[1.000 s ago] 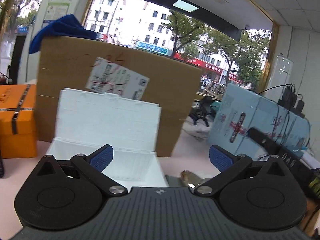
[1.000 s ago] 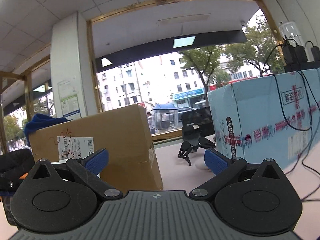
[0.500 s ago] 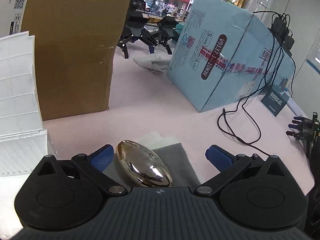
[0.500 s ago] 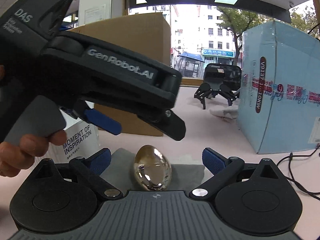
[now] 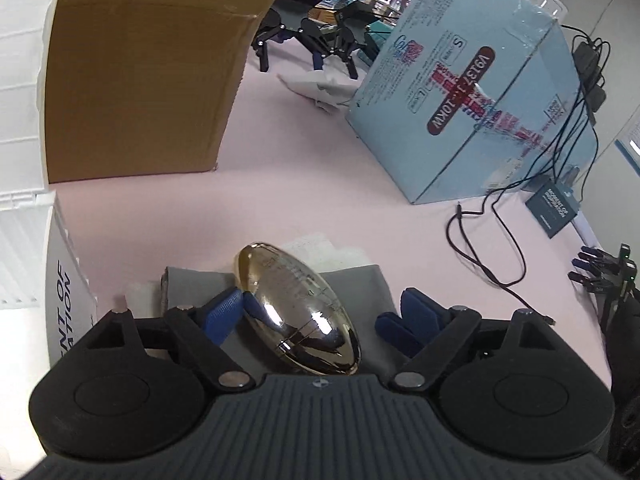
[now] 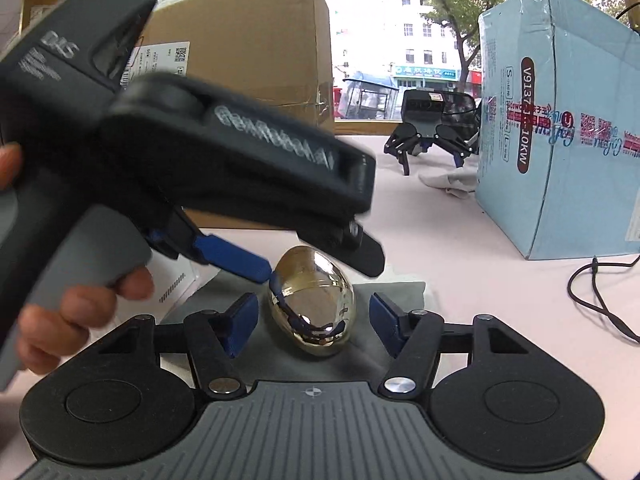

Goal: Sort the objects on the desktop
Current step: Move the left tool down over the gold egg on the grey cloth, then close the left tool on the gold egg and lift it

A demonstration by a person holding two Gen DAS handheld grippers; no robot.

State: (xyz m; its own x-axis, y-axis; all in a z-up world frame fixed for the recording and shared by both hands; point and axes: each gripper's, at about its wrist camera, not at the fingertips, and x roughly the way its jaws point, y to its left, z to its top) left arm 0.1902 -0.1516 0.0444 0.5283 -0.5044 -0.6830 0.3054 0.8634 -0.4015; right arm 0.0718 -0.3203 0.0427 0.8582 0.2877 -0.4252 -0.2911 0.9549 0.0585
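Note:
A shiny golden egg-shaped object point(image 5: 296, 308) point(image 6: 316, 304) lies on a grey cloth point(image 5: 360, 284) point(image 6: 400, 296) on the pink table. My left gripper point(image 5: 320, 316) is open astride the egg. Its left pad point(image 5: 224, 312) touches the egg's side, while the right pad point(image 5: 416, 314) stands apart. The right wrist view shows the left gripper point(image 6: 320, 270) coming in from the upper left, held by a hand point(image 6: 80, 312). My right gripper point(image 6: 314, 320) is open too, with a gap between the egg and each of its fingers.
A brown cardboard box point(image 5: 140, 72) point(image 6: 248, 52) stands at the back left and a light blue box point(image 5: 472, 92) point(image 6: 560, 120) at the right. A black cable point(image 5: 480, 240) trails past it. A white lettered box point(image 5: 60, 292) sits left of the cloth. Small black legged robots point(image 6: 432, 136) stand behind.
Both grippers have moved in lower over the egg and their fingers have narrowed around it. The left gripper's left pad now touches the egg.

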